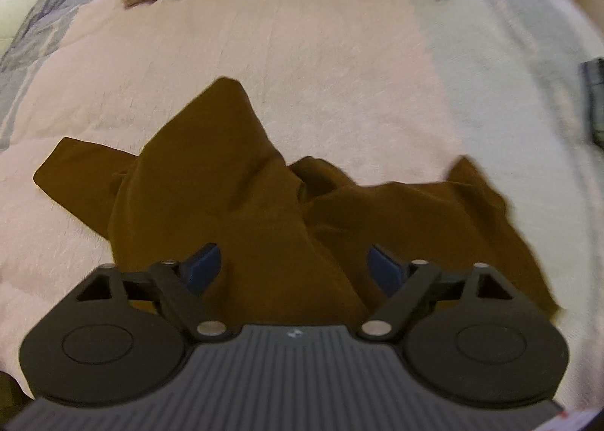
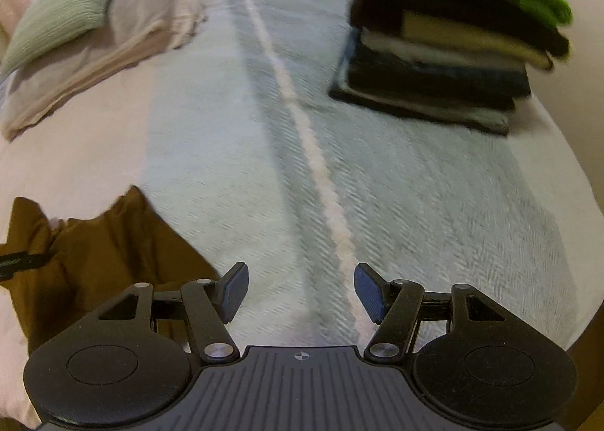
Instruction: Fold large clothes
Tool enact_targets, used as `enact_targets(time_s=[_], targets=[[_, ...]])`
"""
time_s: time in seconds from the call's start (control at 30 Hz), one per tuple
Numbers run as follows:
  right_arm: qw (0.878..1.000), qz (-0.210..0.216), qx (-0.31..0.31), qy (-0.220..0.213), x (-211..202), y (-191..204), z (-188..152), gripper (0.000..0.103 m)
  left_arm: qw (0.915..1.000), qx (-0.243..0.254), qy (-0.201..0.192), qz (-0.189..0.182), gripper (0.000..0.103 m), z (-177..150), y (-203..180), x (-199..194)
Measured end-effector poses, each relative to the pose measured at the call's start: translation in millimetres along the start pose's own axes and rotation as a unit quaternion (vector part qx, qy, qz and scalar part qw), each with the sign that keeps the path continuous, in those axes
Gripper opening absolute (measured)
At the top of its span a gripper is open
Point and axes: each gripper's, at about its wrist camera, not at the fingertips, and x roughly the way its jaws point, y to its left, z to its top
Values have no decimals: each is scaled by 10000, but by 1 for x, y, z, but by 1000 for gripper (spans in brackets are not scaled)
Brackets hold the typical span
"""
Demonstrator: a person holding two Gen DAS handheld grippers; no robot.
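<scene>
- A brown garment is seen crumpled on the bed, right ahead of and partly under the left claw. Nothing's laid flat yet, so this looks like the very start: the piece hasn't been spread out.
- The left claw is spread wide, both blue pads clear of the cloth as far as can be told; nothing is pinched.
- The right claw is spread too and empty, held over bare blanket. The garment sits off to its left, just beside its left finger.
- A stack of folded clothes is parked far ahead and to the right of the right claw, green piece on top, so earlier items are probably finished.
- Pillows are way ahead on the left, well apart from the work.
- Next move, as a guess: an edge or corner should be picked by each claw, then the cloth pulled out flat before any fold is tried.
- The right claw would need to be shifted left first, since nothing is under it.
</scene>
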Motion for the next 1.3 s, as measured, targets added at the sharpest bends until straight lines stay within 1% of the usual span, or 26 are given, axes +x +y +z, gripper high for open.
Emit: enact_targets(time_s=[0.03, 0.07, 0.1, 0.13, 0.17, 0.23, 0.3, 0.33, 0.4, 0.5, 0.53, 0.6, 0.63, 0.67, 0.73, 0.77, 0.83, 0.87, 0.9, 0.97, 1.0, 1.03, 1.07, 1.1, 1.2, 1.3], targets=[[9999, -6, 22, 101, 5, -3, -2, 59, 9998, 38, 52, 196, 51, 1, -3, 12], [9997, 9, 39, 252, 10, -6, -5, 59, 9994, 47, 116, 329, 24, 0, -2, 20], [9994, 44, 54, 350, 13, -3, -10, 59, 9994, -13, 122, 333, 15, -3, 4, 23], [9989, 114, 68, 449, 16, 0, -13, 59, 9997, -132, 57, 219, 5, -8, 13, 20], [9980, 264, 70, 567, 20, 5, -14, 59, 9996, -233, -84, 156, 5, -16, 23, 10], [9958, 547, 16, 740, 28, 22, -16, 59, 9982, -345, -403, 267, 4, -38, 50, -18], [9925, 832, -191, 873, 32, 46, -14, 59, 9959, -599, -506, 453, 4, -67, 87, -46], [9906, 964, -344, 906, 33, 60, -14, 59, 9944, -791, -467, 514, 4, -82, 107, -58], [9856, 1214, -658, 974, 34, 91, -12, 59, 9902, -1157, -197, 755, 4, -112, 147, -74], [9738, 1625, -1161, 1086, 32, 139, -18, 59, 9765, -1743, 83, 1264, 4, -163, 203, -93], [9690, 1743, -1352, 1109, 32, 154, -23, 59, 9688, -2039, 219, 1389, 4, -179, 222, -94], [9583, 1937, -1724, 1199, 31, 181, -34, 59, 9488, -2684, 448, 1607, 4, -211, 254, -93], [9506, 2035, -1960, 1287, 31, 196, -41, 59, 9383, -3001, 554, 1623, 4, -230, 268, -89], [9430, 2091, -2194, 1375, 31, 209, -48, 59, 9298, -3294, 693, 1490, 4, -246, 278, -83], [9303, 2109, -2615, 1473, 33, 233, -58, 59, 9204, -3630, 819, 1200, 4, -266, 285, -74], [9242, 2090, -2831, 1483, 33, 243, -63, 59, 9213, -3615, 843, 1157, 5, -271, 284, -72], [9117, 2046, -3252, 1453, 33, 265, -65, 59, 9295, -3405, 815, 1157, 9, -273, 279, -73], [9069, 2038, -3395, 1438, 33, 270, -64, 59, 9329, -3356, 716, 1095, 17, -269, 274, -75], [9020, 2025, -3541, 1413, 35, 281, -62, 59, 9352, -3348, 607, 982, 22, -268, 275, -79], [8952, 2033, -3730, 1349, 42, 298, -63, 59, 9379, -3353, 367, 813, 36, -257, 276, -86], [8928, 2020, -3813, 1297, 47, 310, -60, 59, 9388, -3343, 261, 792, 39, -248, 274, -86], [8912, 2014, -3872, 1237, 51, 320, -58, 59, 9392, -3334, 124, 814, 50, -240, 275, -88], [8899, 2011, -3933, 1139, 57, 330, -55, 59, 9386, -3348, 16, 830, 60, -235, 278, -88], [8889, 2021, -3973, 1057, 65, 341, -50, 59, 9377, -3373, -87, 830, 64, -229, 283, -84], [8870, 2172, -4005, 756, 92, 373, -33, 59, 9330, -3496, -267, 804, 69, -214, 300, -64], [8868, 2438, -3868, 670, 129, 406, -15, 59, 9254, -3720, -252, 686, 67, -211, 317, -35]])
